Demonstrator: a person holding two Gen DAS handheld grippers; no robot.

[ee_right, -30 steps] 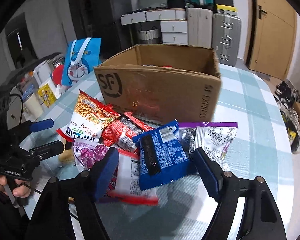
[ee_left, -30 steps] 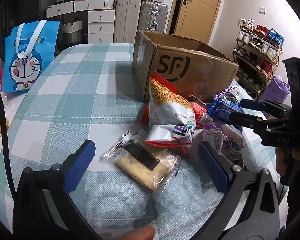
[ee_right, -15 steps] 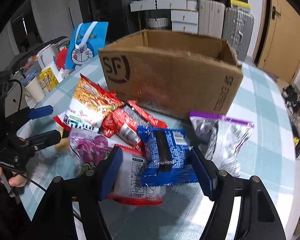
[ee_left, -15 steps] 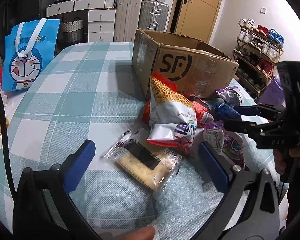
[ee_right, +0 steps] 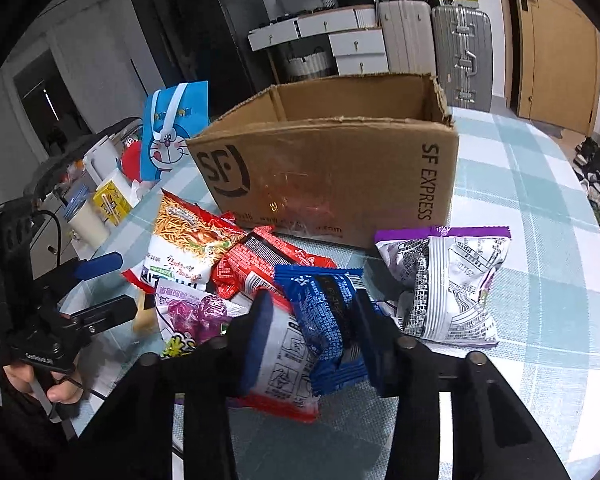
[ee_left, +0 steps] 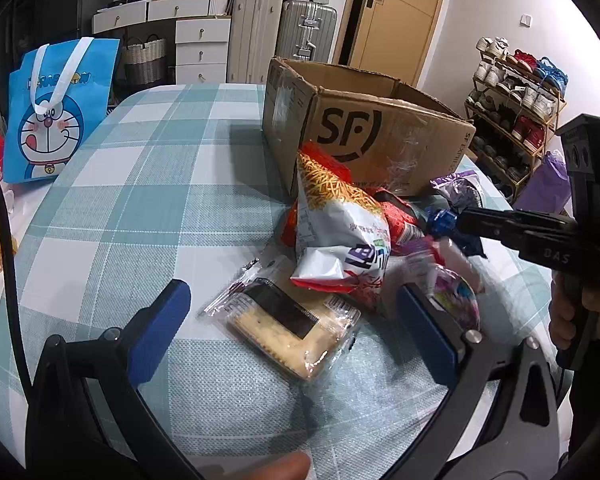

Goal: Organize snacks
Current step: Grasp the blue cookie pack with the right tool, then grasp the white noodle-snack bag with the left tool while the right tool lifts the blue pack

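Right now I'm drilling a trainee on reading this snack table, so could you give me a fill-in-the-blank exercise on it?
1. The right gripper is shut on the ___ snack packet.
2. The left gripper is ___, with the cracker pack lying between its fingers.
3. The cardboard box is printed with the letters ___.
4. The purple-edged packet lies on the ___ tablecloth.

Missing words: blue; open; SF; checked

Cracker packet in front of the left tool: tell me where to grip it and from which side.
Grip the cracker packet across its short width, coming from above. It lies flat on the table, already between the open left tool pads; its far corner tucks under the noodle bag.
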